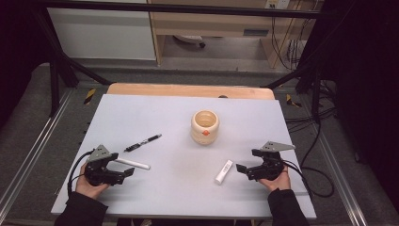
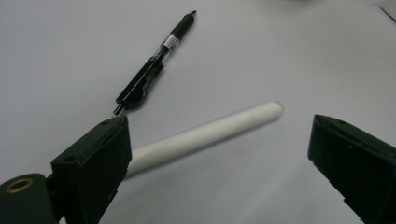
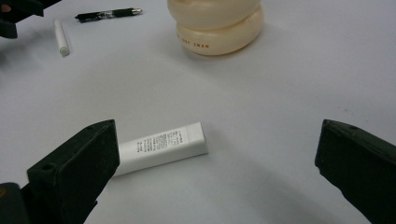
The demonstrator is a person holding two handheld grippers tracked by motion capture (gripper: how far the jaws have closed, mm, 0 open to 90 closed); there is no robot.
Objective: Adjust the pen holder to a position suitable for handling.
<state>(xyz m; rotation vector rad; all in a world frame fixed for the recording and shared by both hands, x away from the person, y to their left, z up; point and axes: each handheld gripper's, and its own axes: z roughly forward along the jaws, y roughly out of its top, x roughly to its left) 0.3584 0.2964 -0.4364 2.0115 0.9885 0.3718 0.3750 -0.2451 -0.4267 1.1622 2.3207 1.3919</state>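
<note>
Nearest the person, the left hand-held gripper (image 1: 123, 173) stands wide open and empty, with the white marker (image 2: 205, 135) lying on the bench (image 1: 155, 113) just beside its jaw. The right hand-held gripper (image 1: 241, 168) is equally wide, the white tube (image 3: 161, 148) flat just before it, ungrasped. Farther off lie the black pen (image 1: 142, 142) and the cream pot (image 1: 205, 127), which looks empty. Judging by this, nothing has been collected yet; every pick remains.

both grippers, left (image 1: 126, 172) and right (image 1: 241, 168), rest low, fingers spread wide
</note>
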